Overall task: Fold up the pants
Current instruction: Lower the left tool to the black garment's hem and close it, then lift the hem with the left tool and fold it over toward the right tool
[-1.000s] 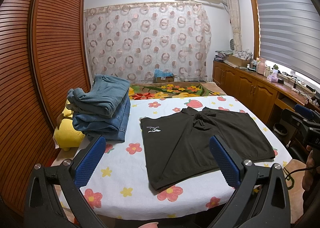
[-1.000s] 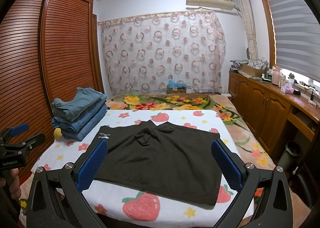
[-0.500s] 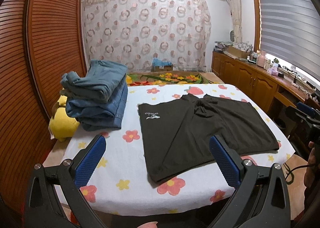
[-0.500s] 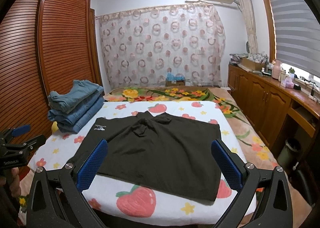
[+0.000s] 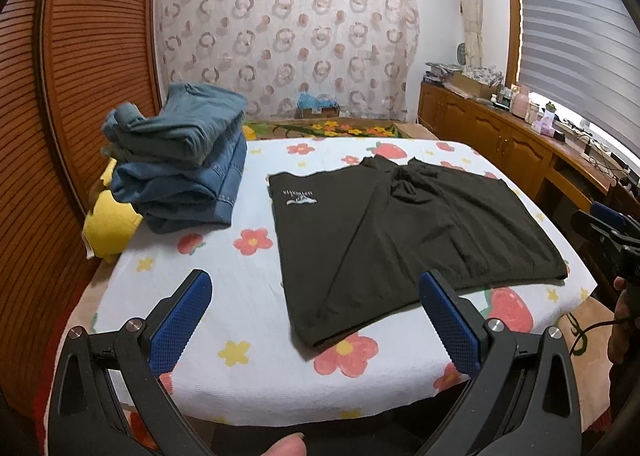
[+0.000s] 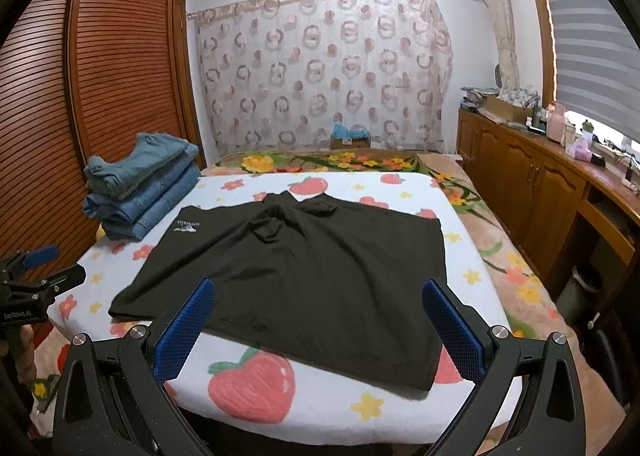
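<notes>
Black pants (image 5: 404, 232) lie spread flat on a white sheet printed with flowers and strawberries (image 5: 240, 288), filling the centre of both views. Compared with the frames one second earlier, both cameras sit lower and nearer the bed's front edge; the pants now reach further down the frame, while the garment itself has not shifted on the sheet. The left gripper (image 5: 314, 320) hovers at lower centre of its view, jaws wide and holding nothing. The right gripper (image 6: 318, 326), likewise wide and empty, hangs over the pants' near hem. A stack of folded jeans (image 5: 180, 160) rests at the sheet's left side, upper left of the pants. A white logo with a line of lettering (image 5: 299, 196) marks the pants' upper-left corner; the letters are too small to read.
</notes>
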Demonstrator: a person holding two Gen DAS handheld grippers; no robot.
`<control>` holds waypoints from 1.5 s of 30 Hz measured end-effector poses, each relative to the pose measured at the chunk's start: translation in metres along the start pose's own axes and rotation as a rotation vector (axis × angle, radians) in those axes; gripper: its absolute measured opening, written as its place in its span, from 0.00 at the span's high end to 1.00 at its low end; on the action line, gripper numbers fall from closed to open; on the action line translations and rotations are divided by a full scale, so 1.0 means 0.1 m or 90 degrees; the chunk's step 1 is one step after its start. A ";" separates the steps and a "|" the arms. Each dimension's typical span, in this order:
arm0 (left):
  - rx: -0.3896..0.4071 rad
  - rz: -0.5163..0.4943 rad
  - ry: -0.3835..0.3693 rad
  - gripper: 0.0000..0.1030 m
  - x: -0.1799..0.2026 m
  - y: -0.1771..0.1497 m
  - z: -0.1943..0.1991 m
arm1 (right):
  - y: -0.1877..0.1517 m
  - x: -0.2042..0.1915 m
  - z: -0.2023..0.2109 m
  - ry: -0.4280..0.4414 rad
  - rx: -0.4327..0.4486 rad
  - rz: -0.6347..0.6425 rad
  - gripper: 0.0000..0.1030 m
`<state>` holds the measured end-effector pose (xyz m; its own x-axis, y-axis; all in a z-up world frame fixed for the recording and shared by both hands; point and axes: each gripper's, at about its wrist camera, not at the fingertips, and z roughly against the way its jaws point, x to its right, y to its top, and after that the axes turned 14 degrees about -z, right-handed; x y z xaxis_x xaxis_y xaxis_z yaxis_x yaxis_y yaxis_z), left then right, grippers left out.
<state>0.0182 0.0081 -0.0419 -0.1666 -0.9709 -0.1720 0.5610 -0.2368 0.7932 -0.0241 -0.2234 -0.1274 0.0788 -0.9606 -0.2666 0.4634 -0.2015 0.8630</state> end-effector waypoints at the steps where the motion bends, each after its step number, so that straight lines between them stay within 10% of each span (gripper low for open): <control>1: -0.004 0.000 -0.004 0.00 -0.01 -0.02 -0.03 | 0.01 0.00 -0.01 -0.001 -0.002 0.002 0.00; 16: -0.054 0.008 -0.061 0.02 -0.13 -0.35 -0.44 | -0.01 0.09 -0.16 -0.021 -0.062 0.008 0.00; 28: -0.072 0.025 -0.118 0.59 -0.21 -0.47 -0.60 | 0.03 0.05 -0.24 -0.036 -0.101 0.028 0.00; 45: -0.057 -0.009 -0.150 0.93 -0.09 -0.39 -0.58 | 0.07 0.23 -0.23 -0.021 -0.107 0.008 0.02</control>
<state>0.0444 0.0237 -0.1051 -0.3542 -0.9346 -0.0334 0.6252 -0.2632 0.7348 0.0007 -0.2424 -0.1376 0.0570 -0.9691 -0.2400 0.6034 -0.1581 0.7816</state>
